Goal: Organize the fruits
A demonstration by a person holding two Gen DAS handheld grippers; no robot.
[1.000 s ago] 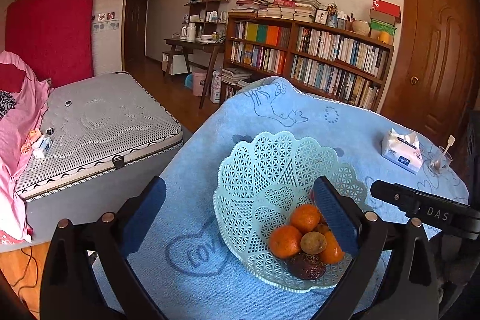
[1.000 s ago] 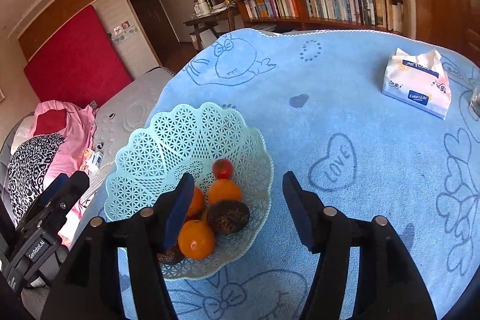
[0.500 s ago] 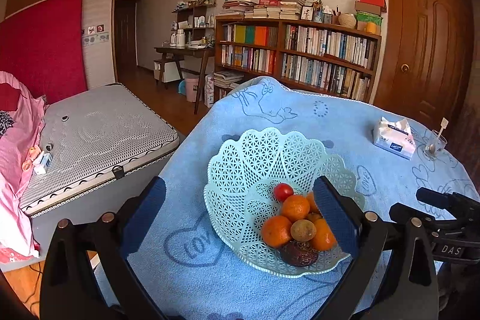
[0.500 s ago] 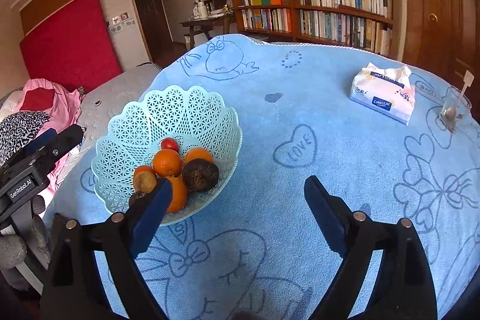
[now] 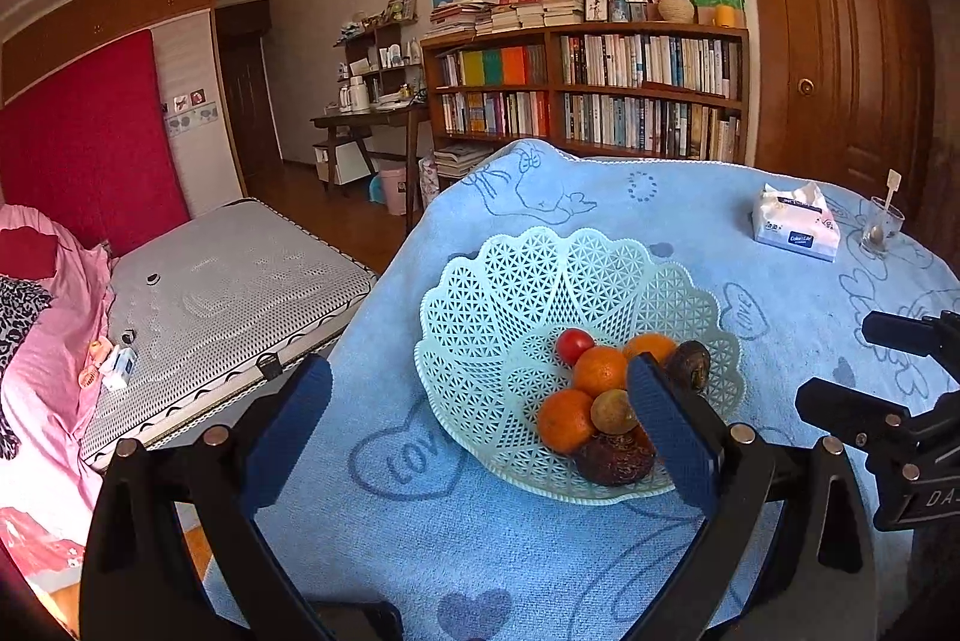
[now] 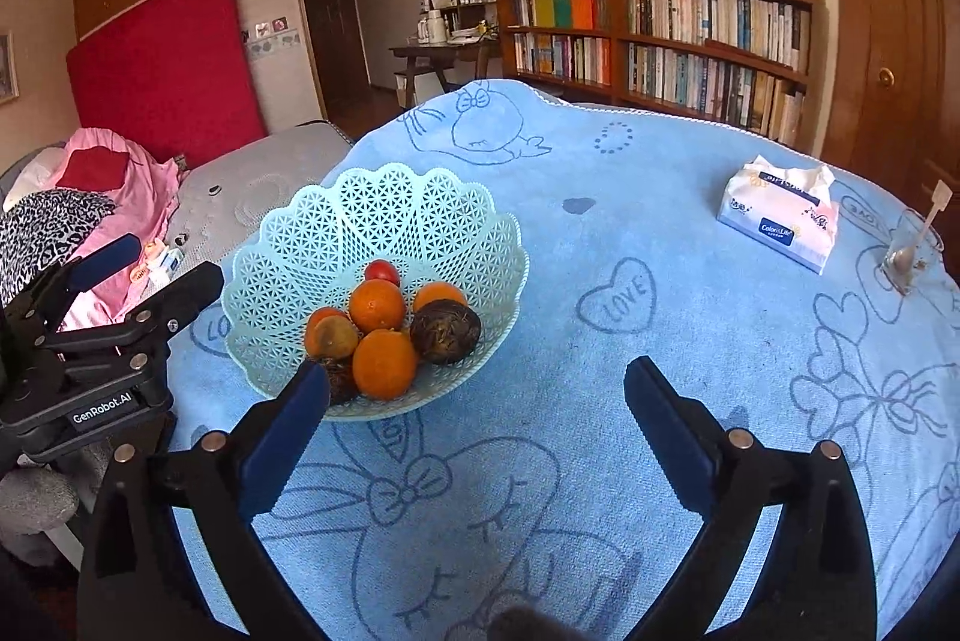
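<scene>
All the fruit seems already gathered in the mint lattice-plastic basket (image 6: 384, 197), which sits on the towel-covered bench (image 6: 690, 341): glossy oranges (image 6: 377, 305), a small red tomato (image 6: 382, 272), and rough brown fruits (image 6: 445, 330), perhaps passion fruit. Both the left hand-held gripper (image 5: 480, 425) and right hand-held gripper (image 6: 477, 422) hover near the basket, jaws wide apart and empty. Next, probably just withdrawing.

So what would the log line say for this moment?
fruit: all in basket | left gripper: open, empty | right gripper: open, empty | table: tissue pack

Fruits (image 6: 384, 326) in basket (image 6: 384, 197) on table (image 6: 660, 341)
</scene>
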